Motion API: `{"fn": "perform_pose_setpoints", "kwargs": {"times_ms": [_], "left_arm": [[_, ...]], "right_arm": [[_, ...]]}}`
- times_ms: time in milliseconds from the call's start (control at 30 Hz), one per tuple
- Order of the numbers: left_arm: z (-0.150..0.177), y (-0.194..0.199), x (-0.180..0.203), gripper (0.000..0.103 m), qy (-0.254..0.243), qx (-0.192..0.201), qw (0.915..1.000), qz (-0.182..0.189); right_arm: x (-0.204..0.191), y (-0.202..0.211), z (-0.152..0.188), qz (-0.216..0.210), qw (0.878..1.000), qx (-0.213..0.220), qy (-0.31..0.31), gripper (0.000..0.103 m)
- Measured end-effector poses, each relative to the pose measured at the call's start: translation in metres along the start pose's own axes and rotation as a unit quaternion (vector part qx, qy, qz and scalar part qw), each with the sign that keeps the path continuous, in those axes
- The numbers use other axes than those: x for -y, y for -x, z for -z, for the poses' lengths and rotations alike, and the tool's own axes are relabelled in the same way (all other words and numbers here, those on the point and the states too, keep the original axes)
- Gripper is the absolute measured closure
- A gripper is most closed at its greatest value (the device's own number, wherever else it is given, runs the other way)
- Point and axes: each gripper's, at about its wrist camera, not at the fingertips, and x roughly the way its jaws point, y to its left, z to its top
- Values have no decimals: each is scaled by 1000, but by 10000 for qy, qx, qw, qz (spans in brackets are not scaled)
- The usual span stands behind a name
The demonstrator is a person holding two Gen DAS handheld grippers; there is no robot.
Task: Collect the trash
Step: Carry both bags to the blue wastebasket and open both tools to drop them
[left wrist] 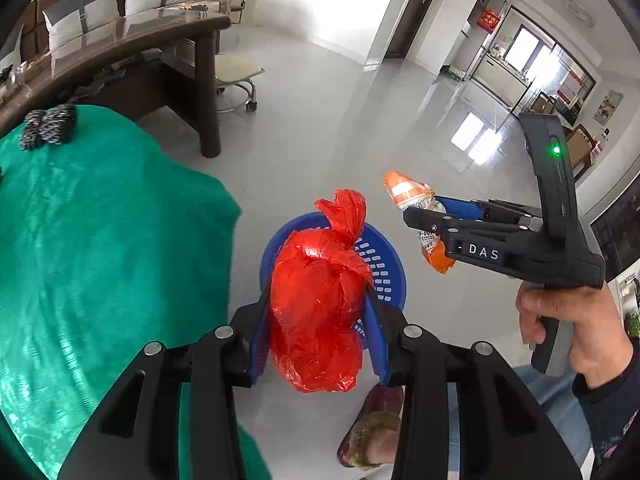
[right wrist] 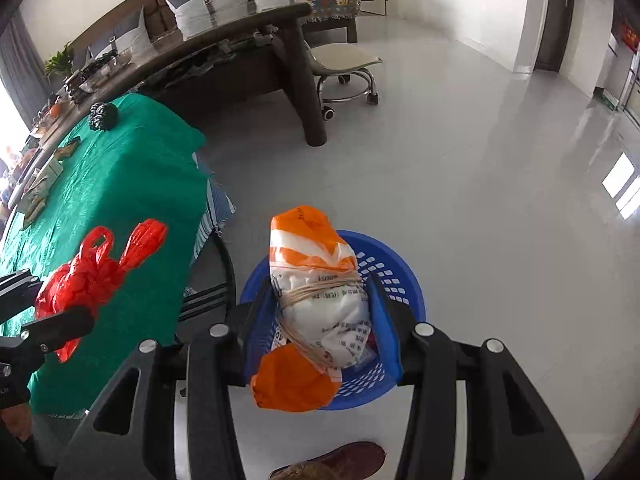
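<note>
Left gripper [left wrist: 316, 300]: clenched on a tied red bag [left wrist: 316, 312], blue pads pressed against its two sides. Bag hangs knot-end forward, long axis along the fingers, directly over the blue basket [left wrist: 390, 276] on the floor.

Right gripper [right wrist: 320, 300]: clenched on an orange-and-white parcel [right wrist: 316, 304] bound with string. Parcel's long axis runs along the fingers, also held above the basket; in the left wrist view it sits over the basket's far right rim.

Basket: open top, slotted wall, standing on bare pale floor, with some small item already inside, too hidden to name. Green-covered table [left wrist: 100, 240] lies close on the basket's left; a slippered foot [left wrist: 372, 432] is just beside its near edge.

Judgement: the left load appears more centred over the opening, so it looks readier to drop. Open floor beyond and right of the basket; the table edge is the only crowding.
</note>
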Motion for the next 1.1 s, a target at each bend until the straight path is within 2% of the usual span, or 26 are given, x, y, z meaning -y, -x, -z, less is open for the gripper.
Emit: {"fn": "perform_pose_setpoints", "kwargs": {"times_ms": [367, 767, 867, 900, 933, 1033, 1100], "left_arm": [[-16, -99, 9, 62, 74, -362, 9993, 52], [-18, -138, 6, 62, 146, -516, 9986, -3], [-16, -144, 8, 60, 131, -542, 9984, -13], [-16, -146, 9, 60, 116, -538, 9985, -9], [-16, -147, 11, 56, 101, -522, 9986, -23], [-17, -148, 12, 14, 63, -430, 9990, -141], [-17, -140, 14, 11, 22, -246, 9995, -207]], "right_arm": [[32, -24, -6, -105, 9992, -170, -359, 58], [40, -43, -4, -102, 9977, -321, -592, 57], [43, -45, -3, -144, 9973, -327, -647, 52], [45, -45, -3, -169, 9970, -324, -685, 41], [47, -44, -3, -159, 9967, -296, -742, 37], [51, -37, -6, -143, 9962, -182, -836, 33], [51, -31, -9, -93, 9963, -76, -851, 30]]}}
